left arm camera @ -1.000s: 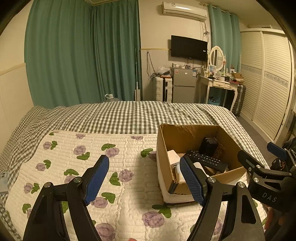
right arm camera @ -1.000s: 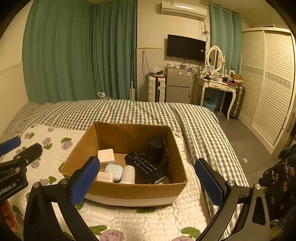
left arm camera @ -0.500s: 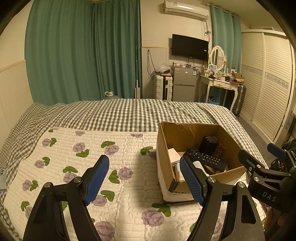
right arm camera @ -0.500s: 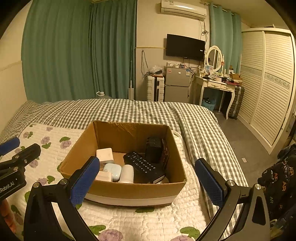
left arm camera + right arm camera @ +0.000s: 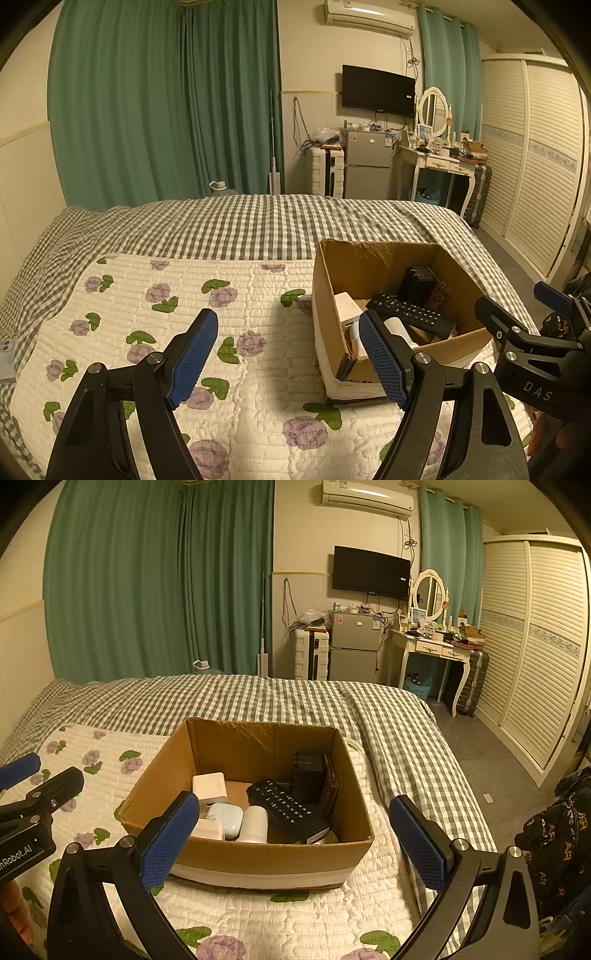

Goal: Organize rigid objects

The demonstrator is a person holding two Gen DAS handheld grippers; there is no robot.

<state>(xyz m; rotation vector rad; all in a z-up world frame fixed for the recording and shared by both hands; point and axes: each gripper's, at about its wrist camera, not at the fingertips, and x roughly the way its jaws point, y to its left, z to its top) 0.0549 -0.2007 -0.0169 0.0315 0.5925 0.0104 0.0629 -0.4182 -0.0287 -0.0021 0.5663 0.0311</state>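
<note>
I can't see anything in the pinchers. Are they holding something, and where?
Nothing. The left gripper and right gripper are open and empty above the quilt.

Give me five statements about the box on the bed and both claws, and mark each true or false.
1. The cardboard box sits on the floral quilt. True.
2. The black remote lies on the quilt outside the box. False: it lies inside the box.
3. The left claw is open and holds nothing. True.
4. The right claw grips the white cube. False: it is open and empty.
5. The box is closed. False: its top is open.
</note>
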